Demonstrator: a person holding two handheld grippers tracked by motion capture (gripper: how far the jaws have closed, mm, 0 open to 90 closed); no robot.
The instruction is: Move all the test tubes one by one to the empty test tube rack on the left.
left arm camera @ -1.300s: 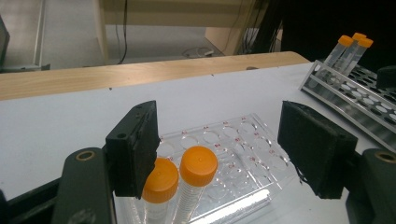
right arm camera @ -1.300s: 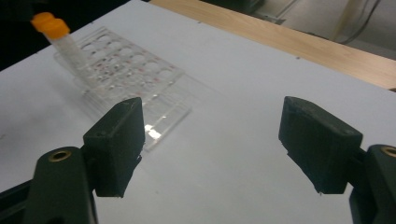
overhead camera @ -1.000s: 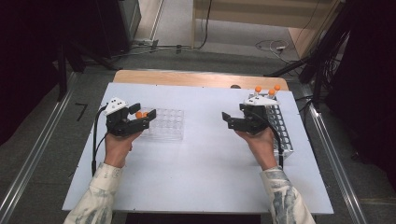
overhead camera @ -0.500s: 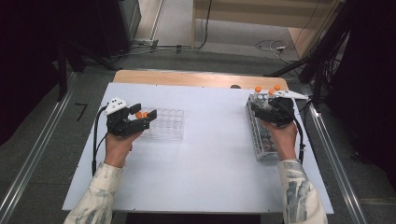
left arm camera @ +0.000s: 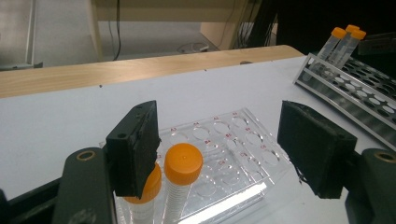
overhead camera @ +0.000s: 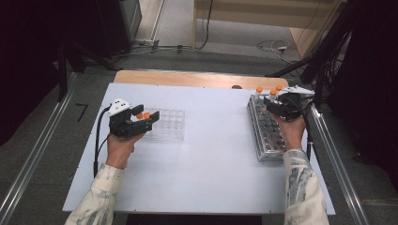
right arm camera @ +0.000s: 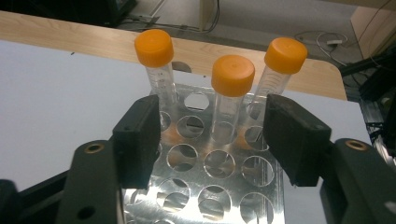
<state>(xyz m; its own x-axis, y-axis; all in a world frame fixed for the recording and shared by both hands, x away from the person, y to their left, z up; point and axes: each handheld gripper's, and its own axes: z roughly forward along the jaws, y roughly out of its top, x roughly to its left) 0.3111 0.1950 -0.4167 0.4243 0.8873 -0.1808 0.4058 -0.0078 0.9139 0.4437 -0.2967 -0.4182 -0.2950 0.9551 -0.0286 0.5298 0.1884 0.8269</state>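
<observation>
A: High view. Where do your hands sit?

B: Your left forearm enters from the bottom left; your left hand [overhead camera: 119, 149] rests on the white table [overhead camera: 206, 178] and holds the left gripper [overhead camera: 146, 121] level, its jaws pointing right over the near-left corner of the clear tube tray [overhead camera: 170, 125]. Your right hand [overhead camera: 292, 132] reaches forward beside the metal rack [overhead camera: 265, 128] at the table's right edge, carrying the right gripper [overhead camera: 271, 99] to the rack's far end, just beside the three orange-capped tubes [overhead camera: 259, 90] there.

A: Left gripper view. How do the jaws stand?

B: Released, spread wide. Two orange-capped tubes [left arm camera: 181, 183] stand upright in the clear tray's near corner: one between the jaws, close to the left jaw, the other partly hidden behind that jaw. Neither is gripped. The metal rack lies far off at upper right.

A: Right gripper view?

B: Released too. The jaws hang over the rack's holes; the middle tube [right arm camera: 229, 88] of the three upright ones stands beyond and between them, ungripped.
</observation>
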